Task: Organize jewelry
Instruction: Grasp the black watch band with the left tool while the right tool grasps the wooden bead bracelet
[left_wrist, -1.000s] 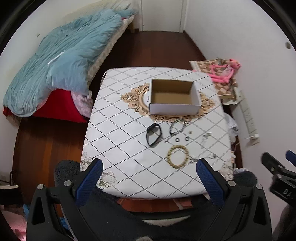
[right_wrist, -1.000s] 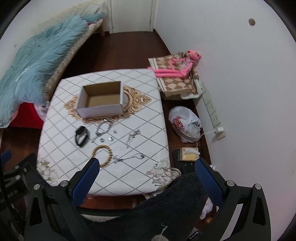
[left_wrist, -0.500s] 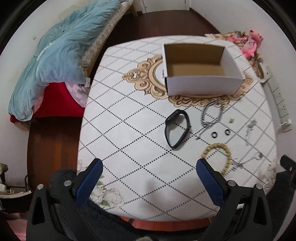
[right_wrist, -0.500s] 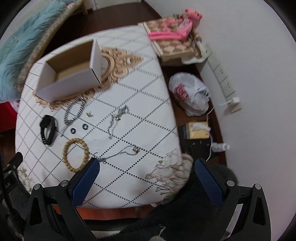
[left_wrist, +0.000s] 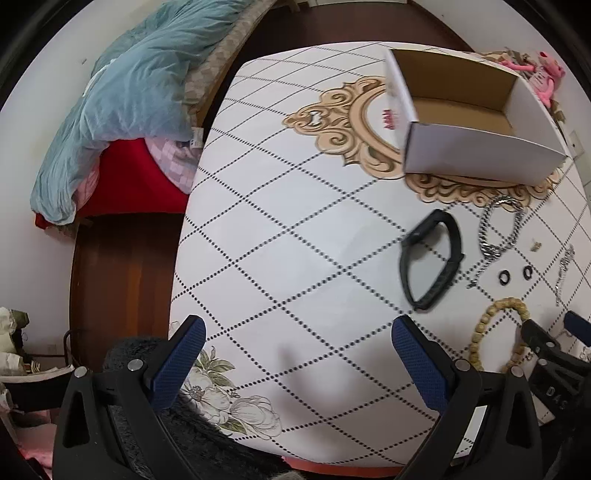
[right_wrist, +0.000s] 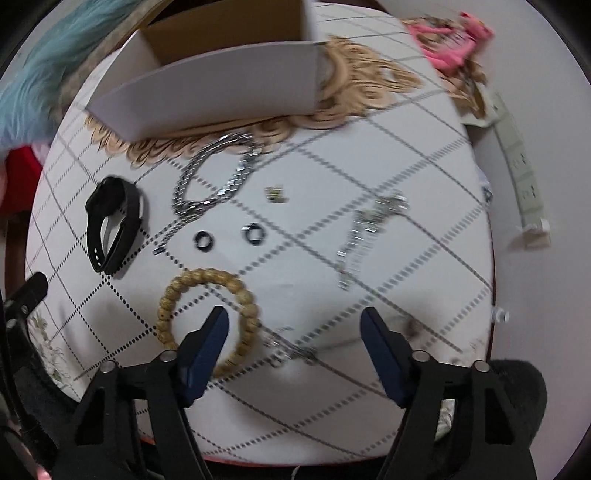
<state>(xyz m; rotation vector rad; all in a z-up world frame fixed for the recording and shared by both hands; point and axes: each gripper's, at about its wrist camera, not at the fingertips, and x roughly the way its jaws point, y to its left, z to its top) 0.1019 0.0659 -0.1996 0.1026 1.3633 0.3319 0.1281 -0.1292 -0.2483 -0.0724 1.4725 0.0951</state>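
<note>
Jewelry on near right part of table (left_wrist: 258, 229): wooden bead bracelet (right_wrist: 207, 321), thin chain (right_wrist: 291, 350), black rings (right_wrist: 227, 236), steel chain (right_wrist: 214, 177), black band (right_wrist: 112, 221). Cardboard box (right_wrist: 221, 88) beyond. Right gripper (right_wrist: 293, 341) over thin chain, jaws just narrowing, gripping nothing. Left gripper (left_wrist: 295, 350) spread wide, empty.

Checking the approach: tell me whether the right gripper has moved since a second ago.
Yes. The right gripper has come down toward the table, now low over the thin chain beside the bead bracelet; its jaws have just been closing, nothing held.
</note>
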